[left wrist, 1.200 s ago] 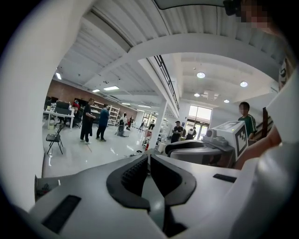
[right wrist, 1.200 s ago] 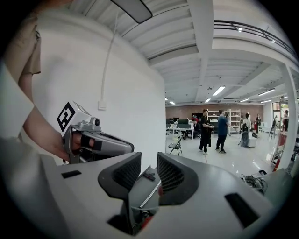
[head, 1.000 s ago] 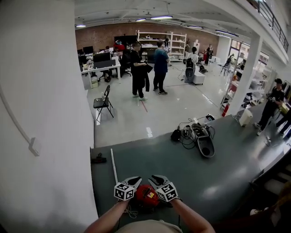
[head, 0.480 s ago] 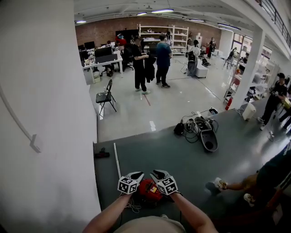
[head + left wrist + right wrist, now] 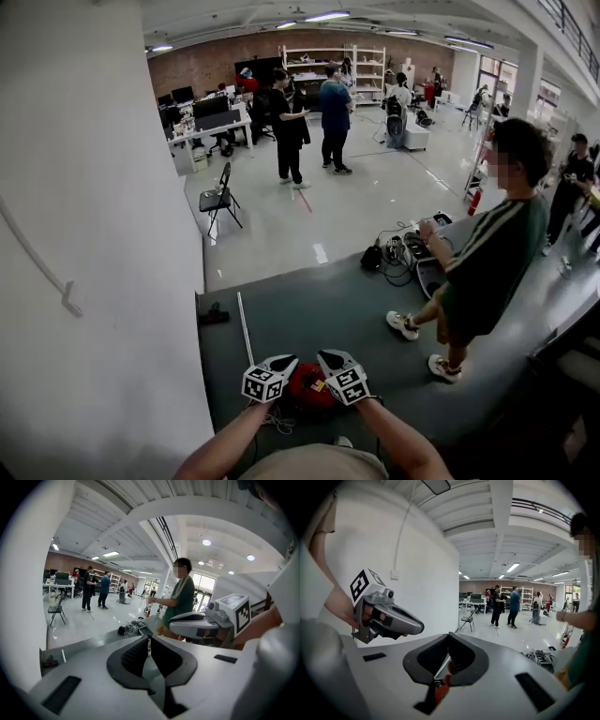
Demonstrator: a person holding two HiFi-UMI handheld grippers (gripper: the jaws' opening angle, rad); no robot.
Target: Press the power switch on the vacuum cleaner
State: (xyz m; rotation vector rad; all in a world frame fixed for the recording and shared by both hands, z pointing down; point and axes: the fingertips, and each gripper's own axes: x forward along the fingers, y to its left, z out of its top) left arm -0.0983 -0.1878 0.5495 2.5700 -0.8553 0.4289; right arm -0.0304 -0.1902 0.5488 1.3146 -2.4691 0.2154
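Head view: both grippers are held low and close together, tips pointing away from the person, with the red vacuum (image 5: 305, 386) right under and between them. The left gripper (image 5: 279, 364) is pinched closed on nothing; its own view shows the jaws meeting at the tip with only floor beyond. Same deal for the right gripper (image 5: 330, 360): clamped, empty, with a bit of the vacuum's red showing through the gap below its jaws.

My guess is the closed jaws are on purpose, since a closed tip works as a poking finger for a switch. I can't make out the switch itself in any view, and I can't tell if either tip is touching the vacuum.

A white rod (image 5: 244, 328) lies ahead of the left gripper. A person (image 5: 487, 262) stands well ahead-right of the right one, next to some cables (image 5: 394, 255), so not in the way.
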